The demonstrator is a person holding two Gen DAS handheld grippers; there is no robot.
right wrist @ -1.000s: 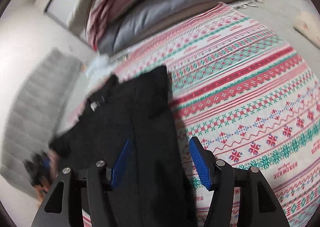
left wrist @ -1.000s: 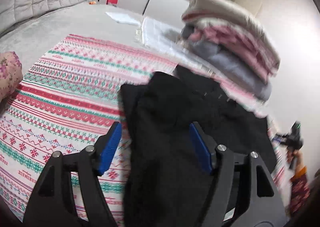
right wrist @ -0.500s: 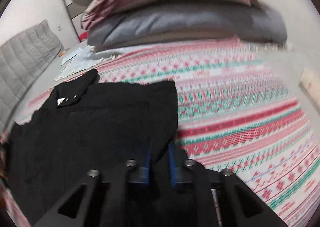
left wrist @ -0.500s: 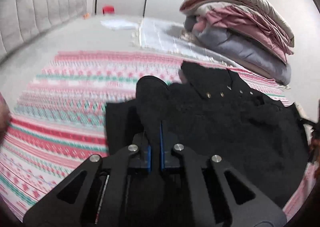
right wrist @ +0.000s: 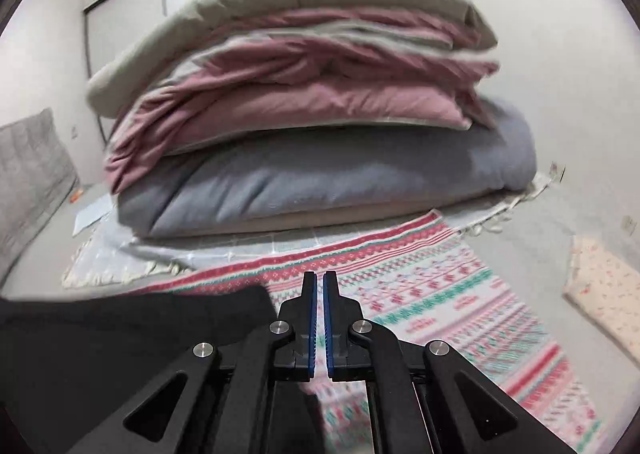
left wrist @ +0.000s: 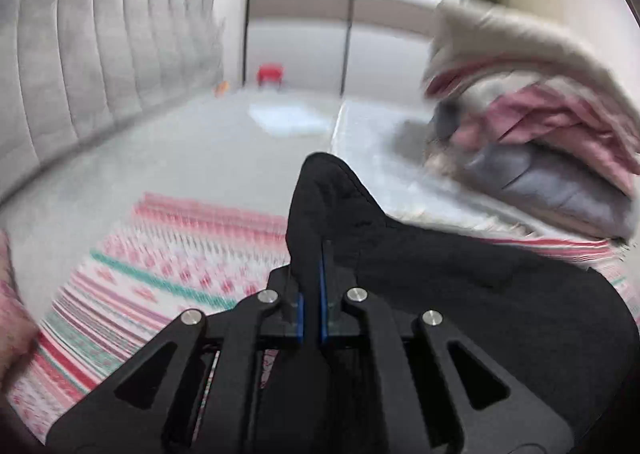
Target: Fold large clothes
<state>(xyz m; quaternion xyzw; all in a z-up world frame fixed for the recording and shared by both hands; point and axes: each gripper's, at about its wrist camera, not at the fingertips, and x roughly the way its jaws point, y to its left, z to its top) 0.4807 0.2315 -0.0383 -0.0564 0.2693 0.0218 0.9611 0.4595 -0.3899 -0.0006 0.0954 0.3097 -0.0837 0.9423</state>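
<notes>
A black garment [left wrist: 460, 286] lies on a red, green and white patterned rug [left wrist: 160, 274]. My left gripper [left wrist: 312, 254] is shut on a fold of it, and a peak of black cloth stands up between and above the blue pads. From there the cloth stretches off to the right. In the right wrist view the same garment [right wrist: 120, 342] spans the lower left up to my right gripper [right wrist: 320, 278]. That gripper is shut, with bare tips, and dark cloth hangs under the back of its pads over the rug [right wrist: 440, 286].
A tall stack of folded bedding [right wrist: 300, 113] in beige, pink and grey stands just beyond the rug on a pale fringed mat [right wrist: 200, 250]. A grey padded panel [left wrist: 100, 73] lines the left wall. A floral cushion [right wrist: 600, 294] lies at right, a red stool [left wrist: 270, 73] far back.
Both grippers went from open around the garment's edge to shut on it. They then rose and swung toward the bedding stack, pulling the black cloth up off the rug.
</notes>
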